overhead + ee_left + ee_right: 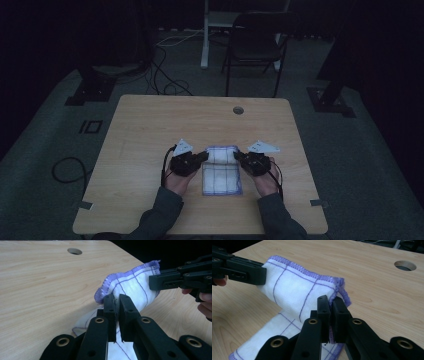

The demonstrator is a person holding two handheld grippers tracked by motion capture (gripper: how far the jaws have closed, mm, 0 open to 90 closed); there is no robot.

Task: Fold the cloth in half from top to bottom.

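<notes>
High view, cloth point(222, 172) on table point(150, 130), far edge lifted between left tongs point(204, 157) and right tongs point(239, 157), both clamped on it.

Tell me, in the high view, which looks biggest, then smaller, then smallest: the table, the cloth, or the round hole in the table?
1. Table
2. Cloth
3. Round hole
</notes>
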